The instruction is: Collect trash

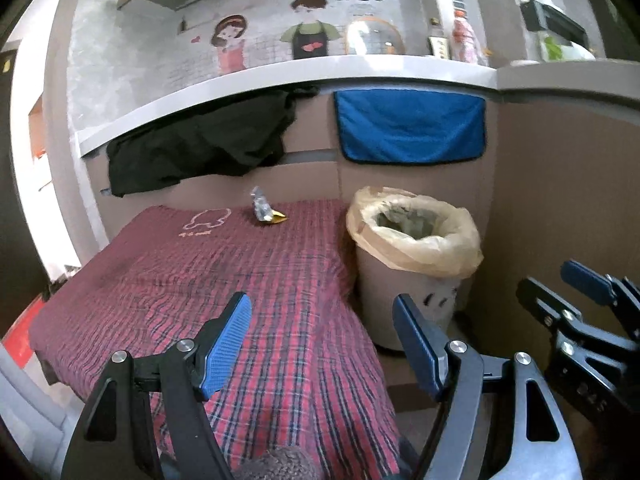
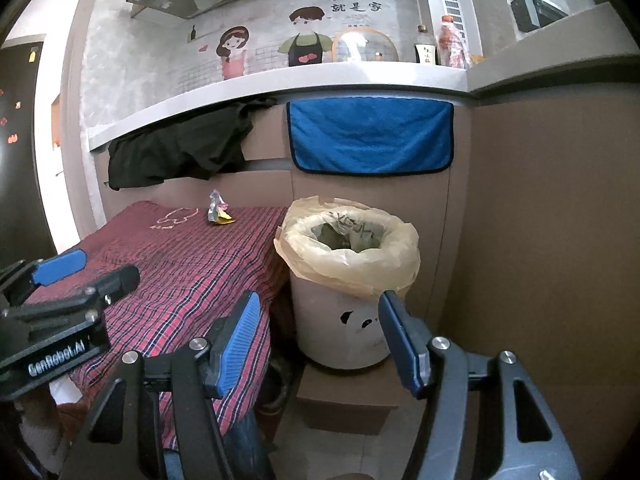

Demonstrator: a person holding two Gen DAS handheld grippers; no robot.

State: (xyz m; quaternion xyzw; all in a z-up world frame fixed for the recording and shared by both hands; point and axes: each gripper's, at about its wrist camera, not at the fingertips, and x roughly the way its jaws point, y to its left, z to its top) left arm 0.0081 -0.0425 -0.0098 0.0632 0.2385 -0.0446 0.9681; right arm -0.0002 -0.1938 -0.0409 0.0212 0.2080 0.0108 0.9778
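Note:
A crumpled silver and yellow wrapper (image 1: 265, 209) lies at the far edge of the red plaid cloth (image 1: 224, 280); it also shows in the right wrist view (image 2: 218, 211). A white bin (image 1: 412, 264) with a yellowish bag liner stands right of the cloth, also in the right wrist view (image 2: 348, 280). My left gripper (image 1: 324, 344) is open and empty over the near part of the cloth. My right gripper (image 2: 320, 340) is open and empty, near the bin's front. Each gripper shows in the other's view (image 1: 580, 320) (image 2: 60, 292).
A black garment (image 1: 200, 148) and a blue towel (image 1: 412, 126) hang from the white ledge (image 1: 280, 80) behind. Brown panels wall in the right side (image 2: 552, 220). The bin stands on a cardboard box (image 2: 352, 396). Bottles stand on the ledge (image 2: 452, 44).

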